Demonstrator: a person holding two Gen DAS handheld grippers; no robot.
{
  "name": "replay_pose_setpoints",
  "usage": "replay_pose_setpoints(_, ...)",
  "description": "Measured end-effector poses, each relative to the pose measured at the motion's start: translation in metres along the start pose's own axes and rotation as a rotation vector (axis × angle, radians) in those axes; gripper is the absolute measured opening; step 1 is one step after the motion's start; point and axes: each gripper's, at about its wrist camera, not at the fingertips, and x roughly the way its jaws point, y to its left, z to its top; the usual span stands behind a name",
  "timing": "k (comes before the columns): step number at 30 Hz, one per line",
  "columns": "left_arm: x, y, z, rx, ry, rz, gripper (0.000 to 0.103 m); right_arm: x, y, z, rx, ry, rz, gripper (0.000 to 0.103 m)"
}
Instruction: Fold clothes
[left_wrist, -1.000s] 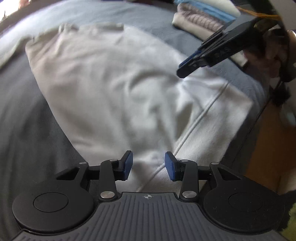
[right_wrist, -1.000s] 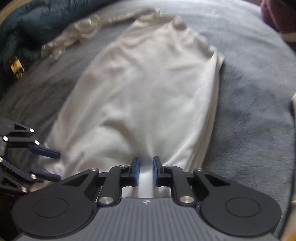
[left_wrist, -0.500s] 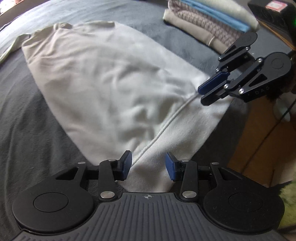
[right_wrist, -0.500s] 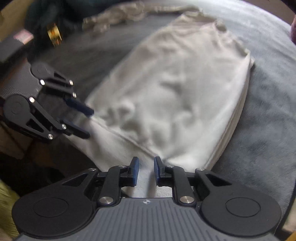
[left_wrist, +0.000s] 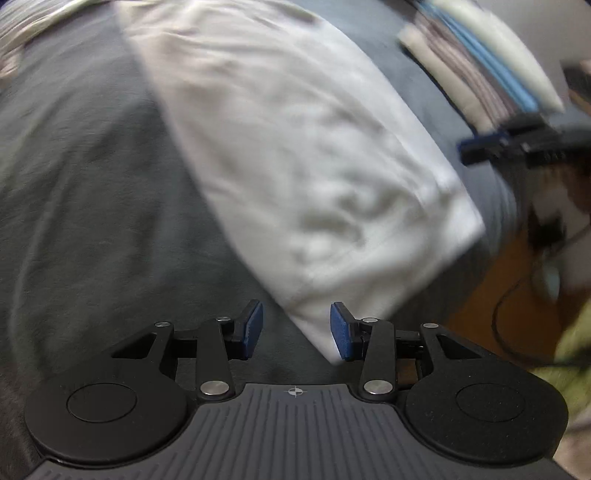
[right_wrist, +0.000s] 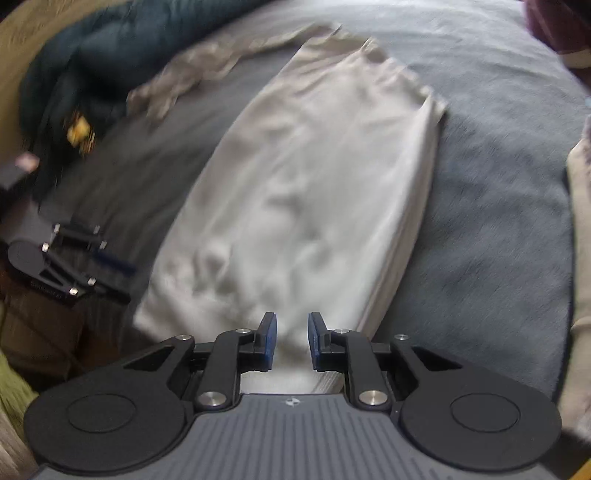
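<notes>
Currently both grippers sit at the near hem of the white garment (right_wrist: 314, 192), which lies lengthwise on the grey bedspread (right_wrist: 498, 229), already folded into a long narrow panel.

Next fold, as I judge it: hem up toward the far end. To do it well, bite both near corners evenly, catch all stacked layers on the right edge, lift together and lay flat, keeping side edges aligned.

Left gripper (left_wrist: 297, 328): jaws partly open, nothing pinched; the near corner pokes in beside its right pad. Right gripper (right_wrist: 291, 341): narrow gap, cloth shows between the pads, but they don't look clamped on it.

Garment: off-white, soft, wrinkled mid-panel. A loose sleeve (right_wrist: 207, 70) trails off the far left, unfolded. Frames are motion-blurred.
</notes>
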Motion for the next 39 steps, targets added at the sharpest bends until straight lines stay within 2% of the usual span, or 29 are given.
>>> replay_pose_setpoints(3,-0.002,0.026,0.028,-0.079,-0.075,0.035,0.04,0.0,-0.014,0.028,0.022,-0.059,-0.012,0.021)
replay_pose_setpoints(11,0.016,0.075,0.117,-0.13,-0.277,0.095,0.04,0.059,-0.037,0.127,0.009,-0.184,0.01,0.021)
replay_pose_setpoints(13,0.025,0.086,0.131,-0.174,-0.299,0.087,0.04,0.081,-0.036,0.146,0.013,-0.192,0.023,0.021)
replay_pose_setpoints(15,0.039,0.097,0.137,-0.225,-0.286,0.07,0.04,0.102,-0.037,0.16,0.014,-0.196,0.009,0.021)
replay_pose_setpoints(18,0.049,0.111,0.133,-0.265,-0.266,0.044,0.04,0.126,-0.059,0.164,0.05,-0.144,-0.089,0.021)
replay_pose_setpoints(19,0.048,0.113,0.132,-0.264,-0.269,0.037,0.04,0.133,-0.068,0.164,0.066,-0.123,-0.122,0.018)
replay_pose_setpoints(21,0.04,0.114,0.136,-0.271,-0.272,0.022,0.04,0.131,-0.084,0.166,0.129,-0.121,-0.091,0.017)
replay_pose_setpoints(22,0.034,0.116,0.138,-0.281,-0.288,0.007,0.04,0.125,-0.085,0.172,0.153,-0.129,-0.089,0.023)
replay_pose_setpoints(26,0.025,0.13,0.161,-0.321,-0.364,-0.033,0.04,0.111,-0.081,0.199,0.143,-0.23,-0.035,0.024)
replay_pose_setpoints(29,0.039,0.142,0.184,-0.362,-0.406,-0.013,0.04,0.118,-0.081,0.223,0.156,-0.287,-0.008,0.023)
replay_pose_setpoints(32,0.058,0.157,0.197,-0.414,-0.418,0.012,0.04,0.148,-0.094,0.236,0.203,-0.285,-0.063,0.023)
replay_pose_setpoints(34,0.059,0.168,0.199,-0.472,-0.421,-0.029,0.04,0.168,-0.109,0.237,0.245,-0.227,-0.134,0.02)
replay_pose_setpoints(36,0.054,0.176,0.201,-0.496,-0.44,-0.054,0.04,0.166,-0.119,0.237,0.288,-0.219,-0.091,0.021)
replay_pose_setpoints(37,0.051,0.18,0.203,-0.495,-0.451,-0.058,0.04,0.161,-0.122,0.238,0.307,-0.223,-0.06,0.026)
replay_pose_setpoints(39,0.047,0.189,0.214,-0.48,-0.47,-0.059,0.04,0.146,-0.123,0.249,0.307,-0.272,0.016,0.03)
